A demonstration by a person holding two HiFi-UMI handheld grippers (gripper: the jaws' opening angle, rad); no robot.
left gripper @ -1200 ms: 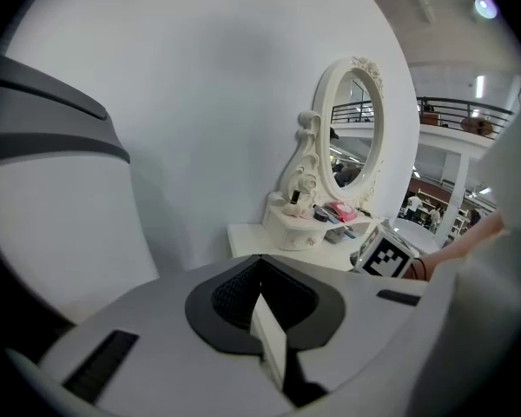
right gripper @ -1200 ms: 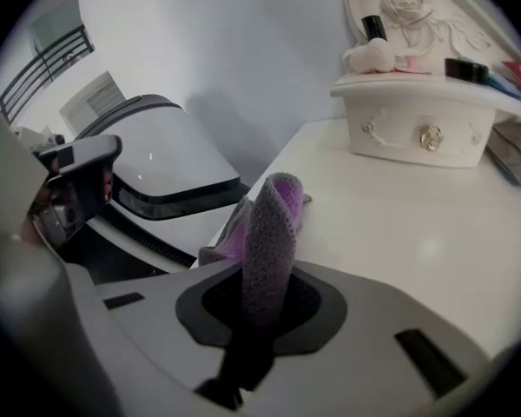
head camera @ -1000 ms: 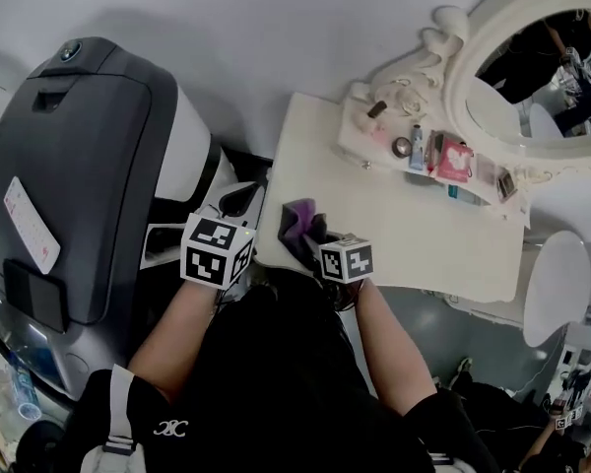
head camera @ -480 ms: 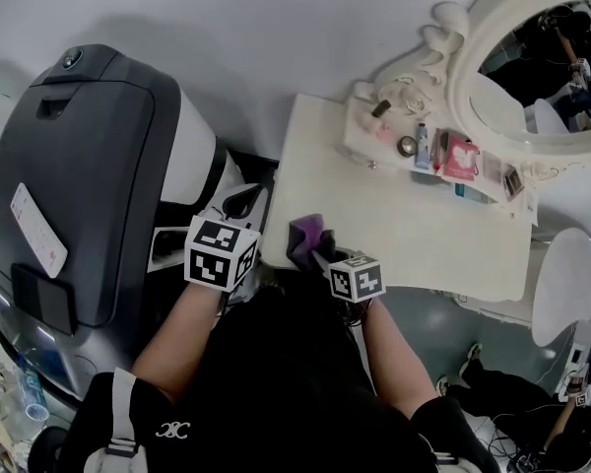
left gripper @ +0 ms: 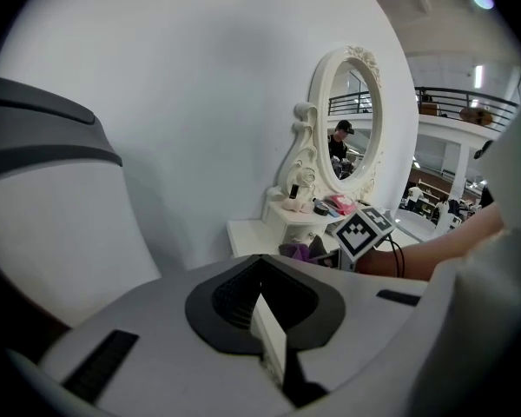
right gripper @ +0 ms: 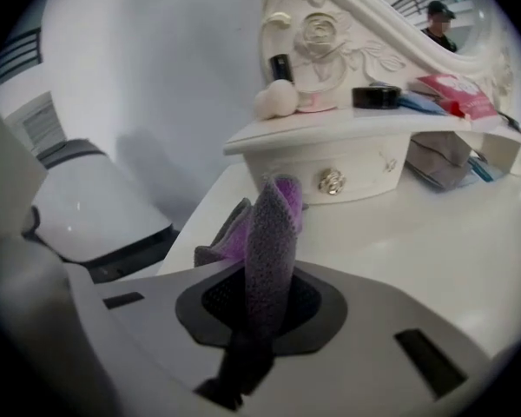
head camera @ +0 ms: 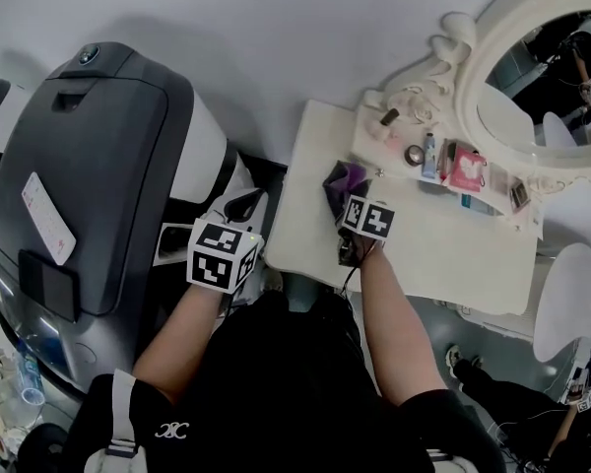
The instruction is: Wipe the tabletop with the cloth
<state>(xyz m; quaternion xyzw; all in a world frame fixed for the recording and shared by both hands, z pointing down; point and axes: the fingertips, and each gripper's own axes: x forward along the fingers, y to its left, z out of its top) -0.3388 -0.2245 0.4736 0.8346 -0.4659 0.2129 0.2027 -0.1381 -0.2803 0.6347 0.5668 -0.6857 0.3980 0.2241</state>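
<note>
Cloth (right gripper: 273, 233): gray-purple, bunched, fold standing upright, over white bench (head camera: 443, 249). R tool (right gripper: 259, 307) clenched on it; L tool (left gripper: 269, 337) closed, empty, beside the bench.

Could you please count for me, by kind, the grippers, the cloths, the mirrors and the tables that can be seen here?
Grippers: 2, the left gripper and the right gripper
Cloths: 1, a purple and grey cloth held between the right gripper's fingers
Mirrors: 1, an oval mirror in a white frame
Tables: 1, a white table
Total: 5
</note>
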